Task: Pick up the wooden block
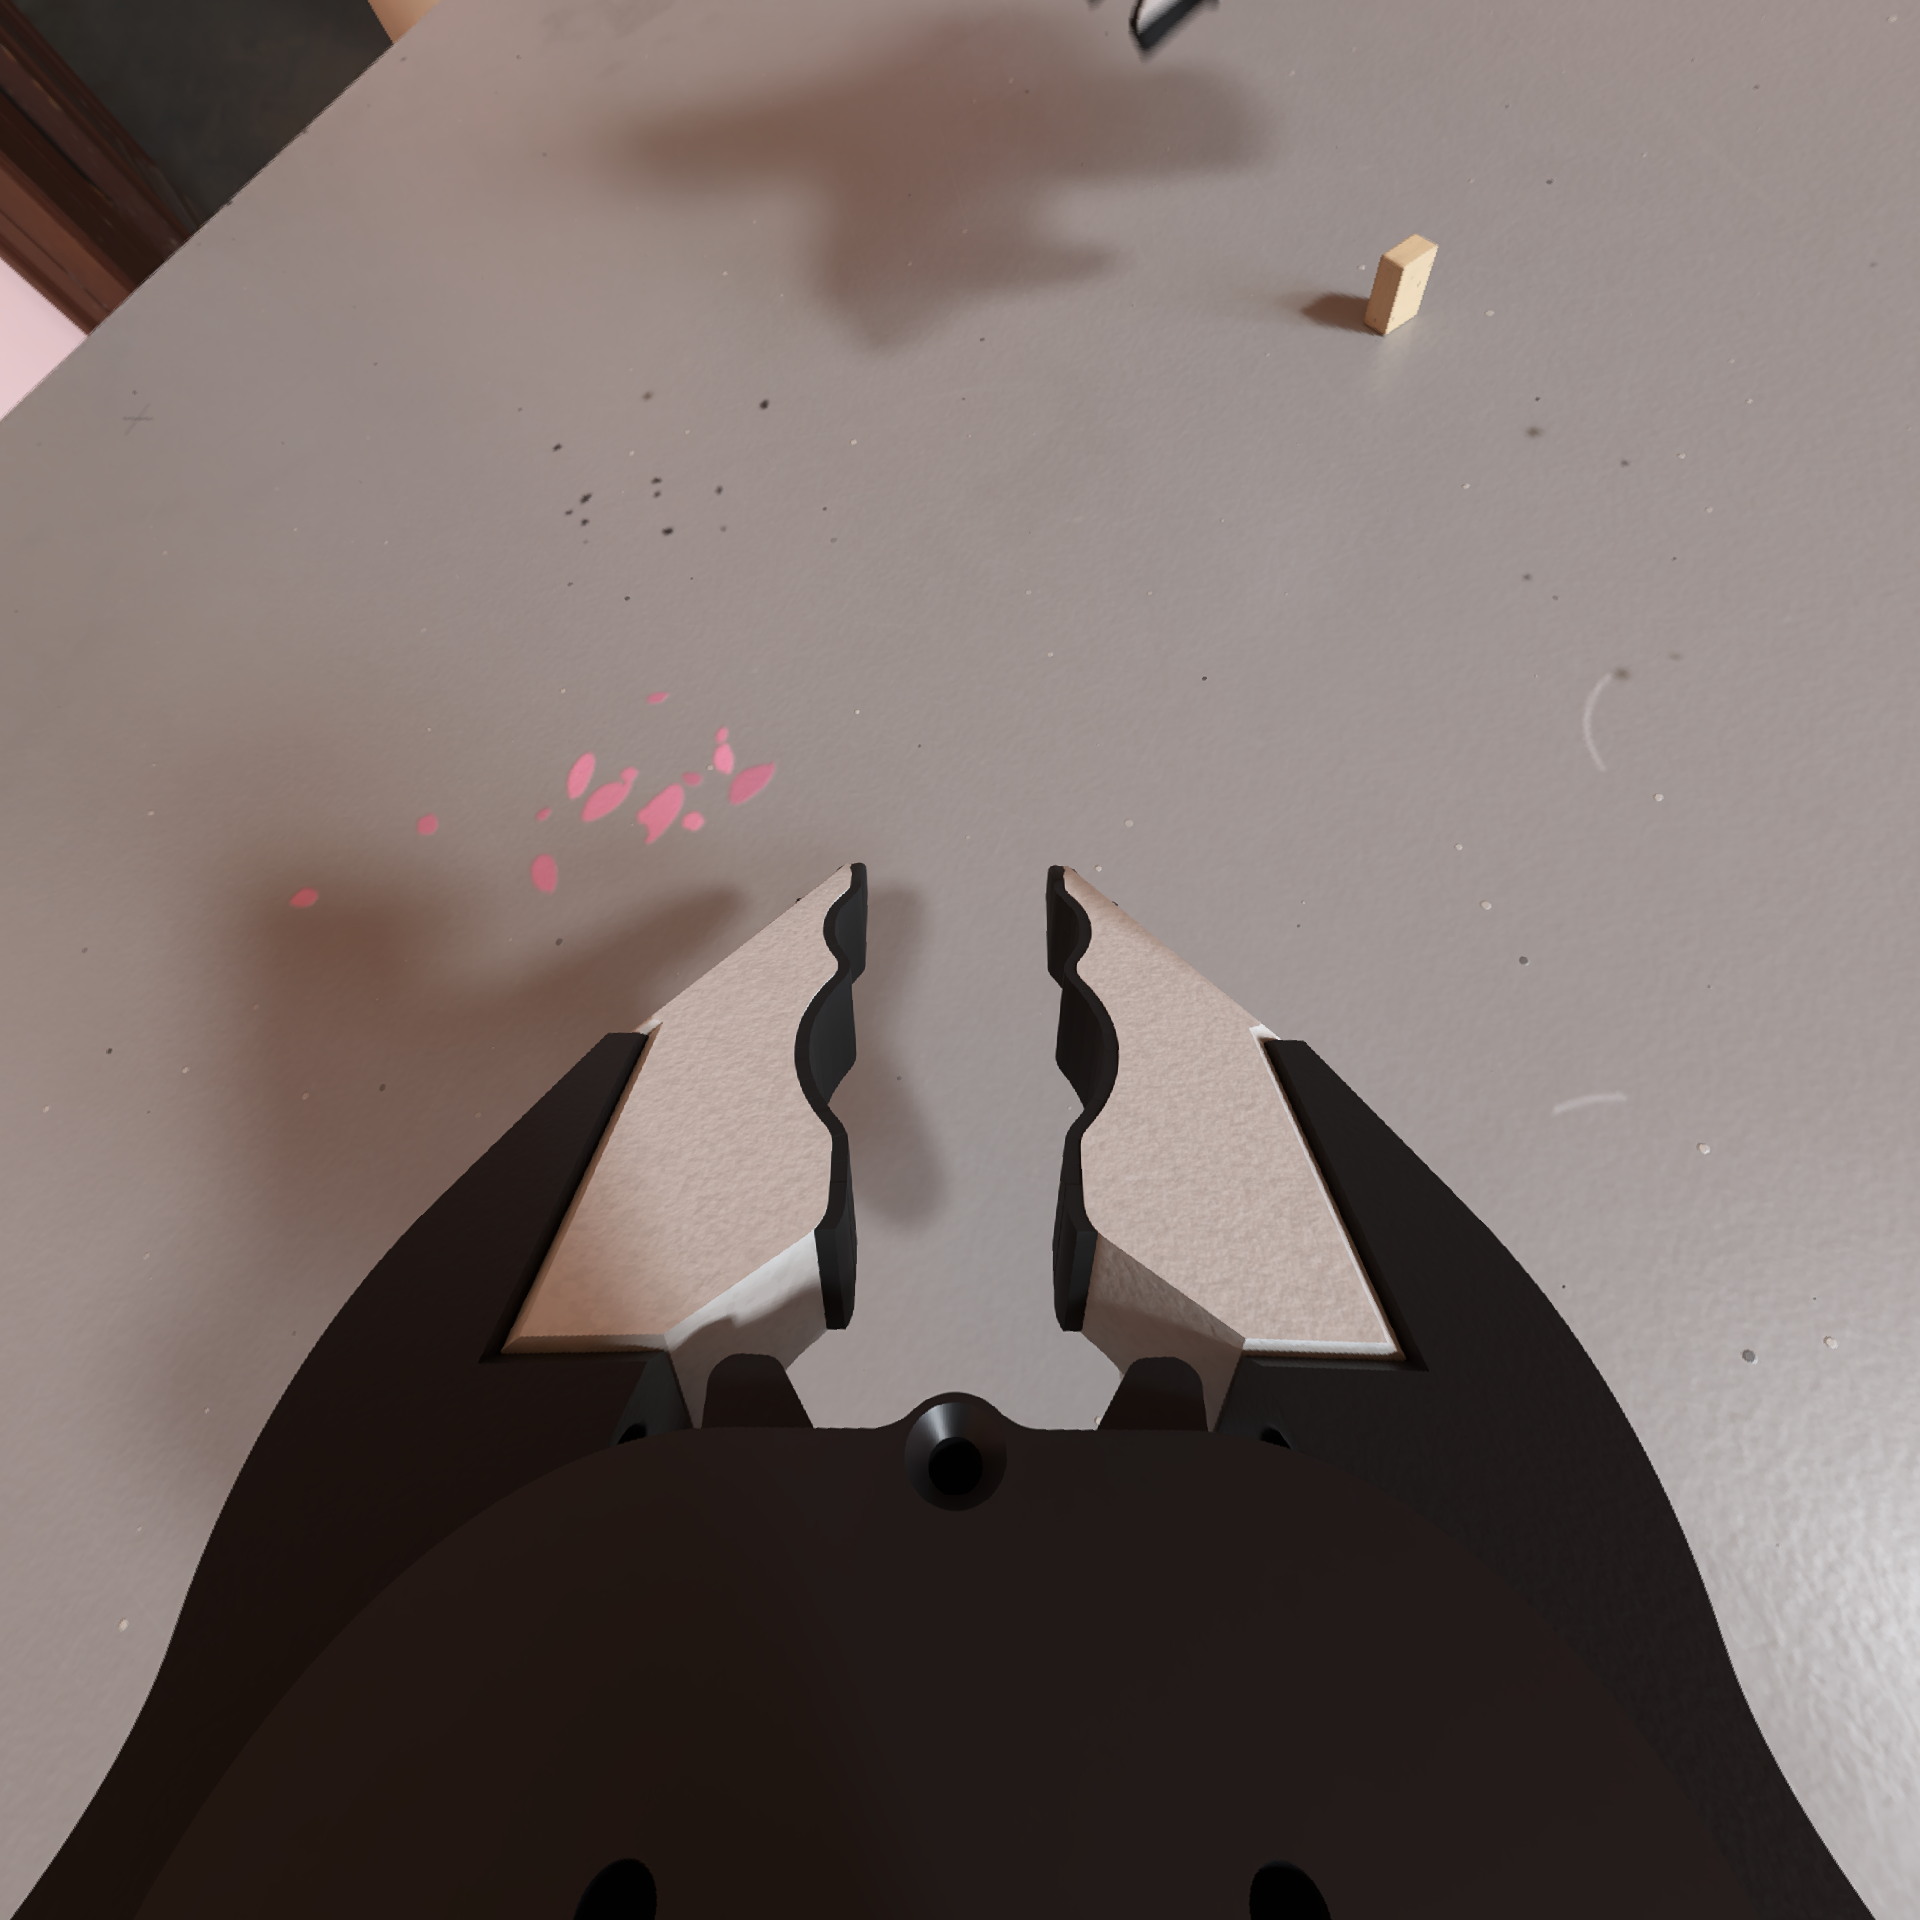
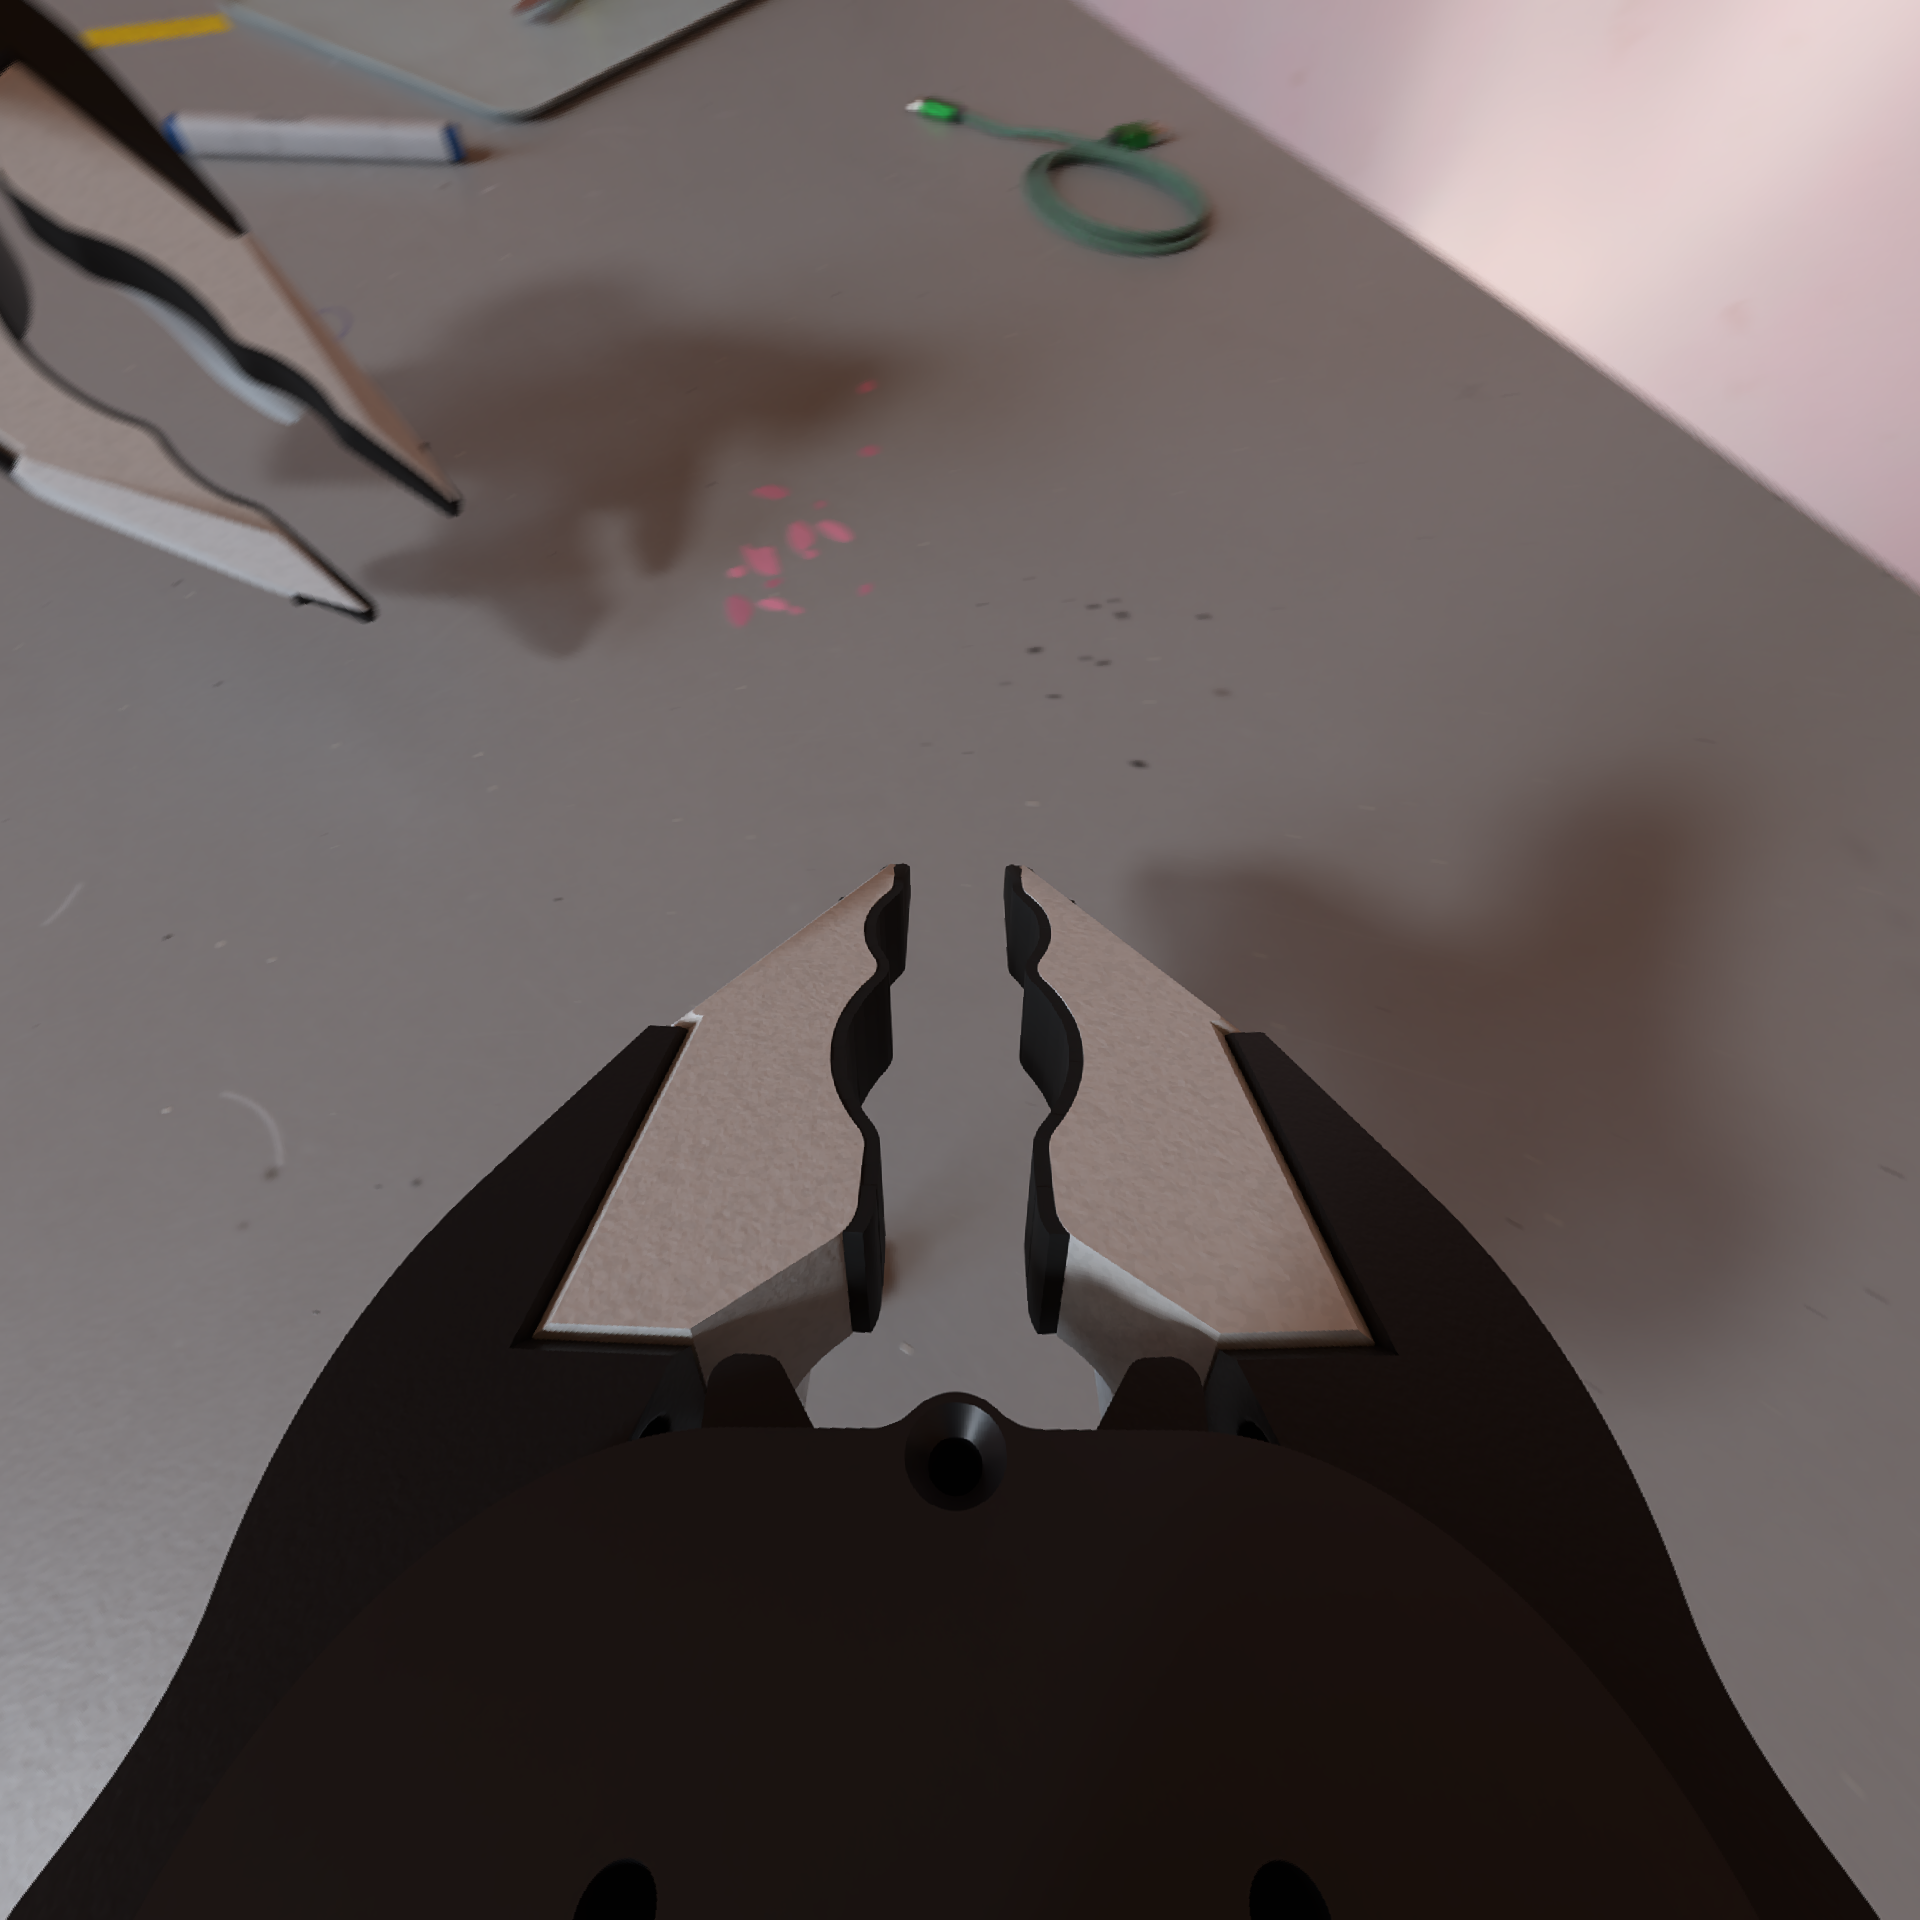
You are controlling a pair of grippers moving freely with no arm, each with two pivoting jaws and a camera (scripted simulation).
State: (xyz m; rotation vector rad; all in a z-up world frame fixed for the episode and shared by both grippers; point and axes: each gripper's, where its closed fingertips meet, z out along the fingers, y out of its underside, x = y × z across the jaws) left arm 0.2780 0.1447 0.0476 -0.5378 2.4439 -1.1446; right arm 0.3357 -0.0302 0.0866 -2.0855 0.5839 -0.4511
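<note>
A small light wooden block (image 1: pixel 1405 283) stands upright on the grey table (image 1: pixel 1143 623), far ahead and to the right of my left gripper (image 1: pixel 956 883). My left gripper is open and empty, above the table near some pink spots (image 1: pixel 655 800). My right gripper (image 2: pixel 956 878) is open with a narrow gap and holds nothing. The block does not show in the right wrist view. The left gripper also shows in the right wrist view (image 2: pixel 410 556) at the upper left, open. A bit of the right gripper shows at the top edge of the left wrist view (image 1: pixel 1158 21).
In the right wrist view a coiled green cable (image 2: pixel 1117 197), a white marker pen (image 2: pixel 312 137) and a grey flat pad (image 2: pixel 488 52) lie at the far side. The table's edge (image 2: pixel 1558 312) runs diagonally at the right. Dark specks (image 1: pixel 644 499) mark the surface.
</note>
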